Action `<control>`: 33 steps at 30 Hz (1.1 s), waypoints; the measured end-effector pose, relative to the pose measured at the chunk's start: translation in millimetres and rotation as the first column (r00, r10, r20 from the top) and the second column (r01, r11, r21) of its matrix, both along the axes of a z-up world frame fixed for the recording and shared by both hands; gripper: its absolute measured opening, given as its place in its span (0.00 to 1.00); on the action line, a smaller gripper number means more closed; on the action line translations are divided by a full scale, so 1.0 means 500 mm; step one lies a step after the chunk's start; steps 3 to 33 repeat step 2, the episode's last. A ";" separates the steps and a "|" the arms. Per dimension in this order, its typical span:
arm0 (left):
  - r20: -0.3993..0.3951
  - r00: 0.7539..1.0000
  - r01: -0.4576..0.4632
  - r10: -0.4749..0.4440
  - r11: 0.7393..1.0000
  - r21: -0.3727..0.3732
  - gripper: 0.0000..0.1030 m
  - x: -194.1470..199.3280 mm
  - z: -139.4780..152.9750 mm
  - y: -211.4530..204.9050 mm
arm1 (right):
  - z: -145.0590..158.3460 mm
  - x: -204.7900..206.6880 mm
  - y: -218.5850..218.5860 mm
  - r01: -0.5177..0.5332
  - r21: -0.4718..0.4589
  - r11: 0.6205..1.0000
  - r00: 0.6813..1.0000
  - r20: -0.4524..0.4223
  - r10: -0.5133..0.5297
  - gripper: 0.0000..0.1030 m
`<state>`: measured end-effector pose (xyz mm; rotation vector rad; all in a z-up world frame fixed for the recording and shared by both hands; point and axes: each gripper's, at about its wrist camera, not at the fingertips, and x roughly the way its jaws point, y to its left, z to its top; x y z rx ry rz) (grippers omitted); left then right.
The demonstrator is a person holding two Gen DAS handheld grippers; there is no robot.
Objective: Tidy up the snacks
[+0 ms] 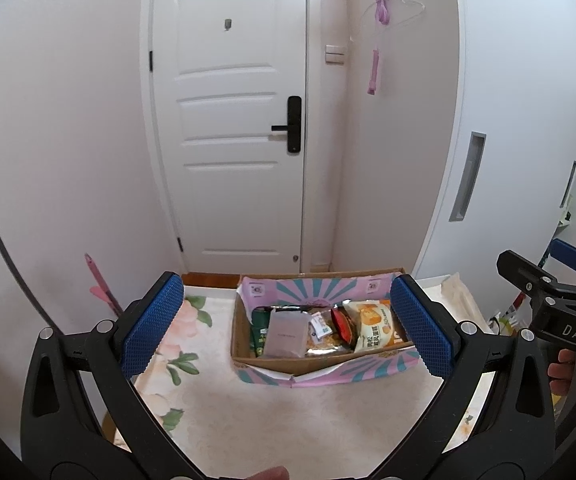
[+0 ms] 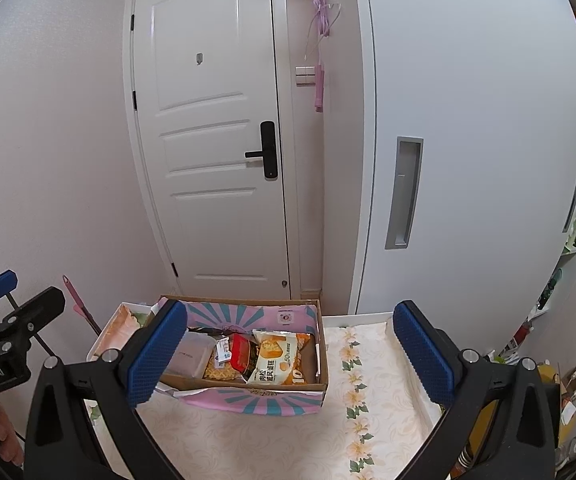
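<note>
A cardboard box (image 1: 320, 372) with pink and teal flaps stands on the floral tablecloth; it also shows in the right wrist view (image 2: 271, 400). Inside lie several snack packets: an orange-and-white cake pack (image 1: 374, 324) (image 2: 273, 358), a red packet (image 1: 344, 324) (image 2: 241, 350), a grey flat pack (image 1: 285, 334) (image 2: 187, 354) and a green bag (image 1: 259, 330). My left gripper (image 1: 288, 328) is open and empty, held back from the box. My right gripper (image 2: 288, 360) is open and empty, also short of the box. The right gripper shows in the left view (image 1: 560, 312), the left gripper in the right view (image 2: 3, 332).
The table (image 1: 288, 420) is small, with edges near on the left and right. A white door (image 1: 231, 120) and a white cabinet (image 2: 468, 160) stand behind it. A pink-handled tool (image 1: 101, 284) leans at the left. Clutter (image 2: 548, 380) sits right of the table.
</note>
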<state>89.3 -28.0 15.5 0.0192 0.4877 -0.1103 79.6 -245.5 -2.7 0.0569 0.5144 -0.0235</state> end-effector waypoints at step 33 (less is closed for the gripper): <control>0.000 1.000 -0.004 0.004 1.000 -0.005 1.00 0.004 -0.001 0.001 | 0.001 0.003 0.000 -0.004 0.001 1.000 1.000 -0.003 0.004 0.99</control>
